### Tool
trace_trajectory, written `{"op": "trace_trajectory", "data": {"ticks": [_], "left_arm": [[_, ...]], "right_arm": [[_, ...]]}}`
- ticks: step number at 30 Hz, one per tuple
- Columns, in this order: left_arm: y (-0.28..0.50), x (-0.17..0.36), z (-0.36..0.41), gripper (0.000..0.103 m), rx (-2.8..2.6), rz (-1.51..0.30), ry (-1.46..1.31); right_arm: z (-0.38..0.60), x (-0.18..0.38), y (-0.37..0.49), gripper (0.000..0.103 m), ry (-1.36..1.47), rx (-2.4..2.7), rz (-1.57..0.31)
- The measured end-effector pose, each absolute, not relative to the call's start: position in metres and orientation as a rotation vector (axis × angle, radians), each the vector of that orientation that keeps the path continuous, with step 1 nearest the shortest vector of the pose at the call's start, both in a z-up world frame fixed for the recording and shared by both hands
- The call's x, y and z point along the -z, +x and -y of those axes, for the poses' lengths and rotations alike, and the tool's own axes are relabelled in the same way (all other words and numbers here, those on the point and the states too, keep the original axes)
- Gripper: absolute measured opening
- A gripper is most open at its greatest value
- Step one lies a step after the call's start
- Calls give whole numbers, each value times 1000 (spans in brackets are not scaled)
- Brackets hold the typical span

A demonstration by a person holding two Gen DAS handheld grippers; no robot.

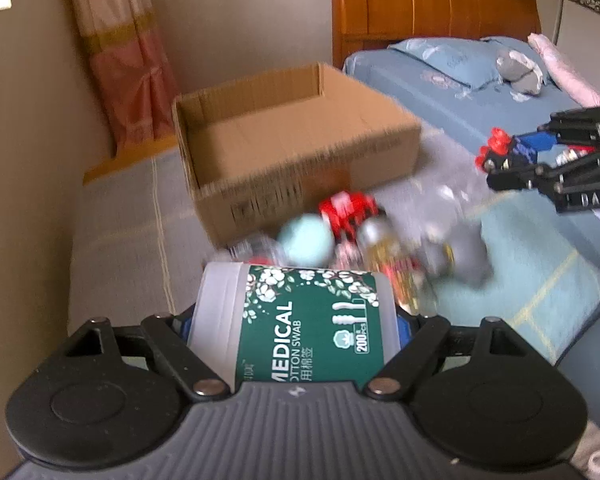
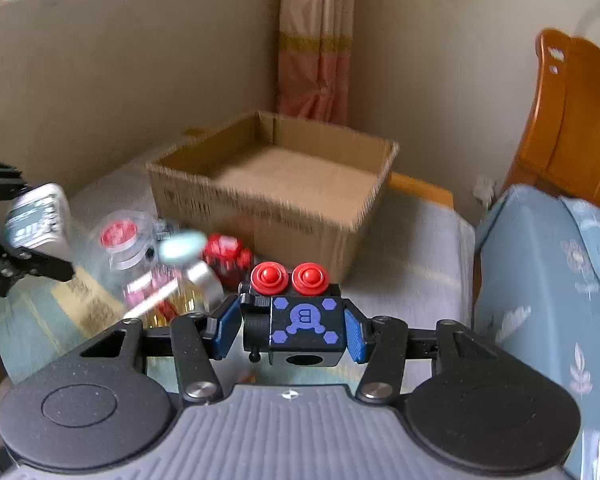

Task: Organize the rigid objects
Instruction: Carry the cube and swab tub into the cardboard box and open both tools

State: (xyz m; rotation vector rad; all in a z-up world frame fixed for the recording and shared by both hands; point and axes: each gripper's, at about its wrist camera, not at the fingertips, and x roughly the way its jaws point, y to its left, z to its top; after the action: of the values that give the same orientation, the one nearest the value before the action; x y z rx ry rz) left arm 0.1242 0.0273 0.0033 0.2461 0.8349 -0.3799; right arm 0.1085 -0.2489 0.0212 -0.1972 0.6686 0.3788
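My left gripper [image 1: 296,320] is shut on a round medical cotton swab tub [image 1: 296,320] with a green label, held above the bed. My right gripper [image 2: 292,330] is shut on a black toy block [image 2: 300,328] with two red knobs and purple marks; the same gripper and toy also show in the left wrist view [image 1: 512,160]. An open cardboard box [image 1: 300,160] stands ahead on the bed, and it also shows in the right wrist view [image 2: 276,204], empty inside. A blurred pile lies before it: a red toy [image 1: 348,210], a pale blue ball [image 1: 306,240], a can [image 1: 384,248].
The pile sits on a light blue cloth [image 1: 540,280]. A wooden headboard [image 1: 432,4] and a blue pillow [image 1: 452,60] are at the right. A wall and a pink curtain [image 1: 120,60] stand behind the box. A clear container with a red lid [image 2: 120,236] lies in the pile.
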Motion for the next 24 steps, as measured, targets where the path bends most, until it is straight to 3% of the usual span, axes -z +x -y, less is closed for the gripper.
{"op": "trace_trajectory", "data": {"ticks": [11, 21, 23, 24], "left_arm": [[226, -49, -12, 83, 350, -754, 296], [301, -50, 8, 83, 327, -761, 310], [312, -48, 9, 83, 322, -764, 298], [317, -47, 9, 83, 323, -766, 295]], "right_arm": [[229, -54, 193, 58, -153, -395, -615], [212, -35, 251, 58, -163, -342, -665], [212, -28, 255, 63, -160, -325, -693], [213, -25, 254, 76, -160, -322, -698]]}}
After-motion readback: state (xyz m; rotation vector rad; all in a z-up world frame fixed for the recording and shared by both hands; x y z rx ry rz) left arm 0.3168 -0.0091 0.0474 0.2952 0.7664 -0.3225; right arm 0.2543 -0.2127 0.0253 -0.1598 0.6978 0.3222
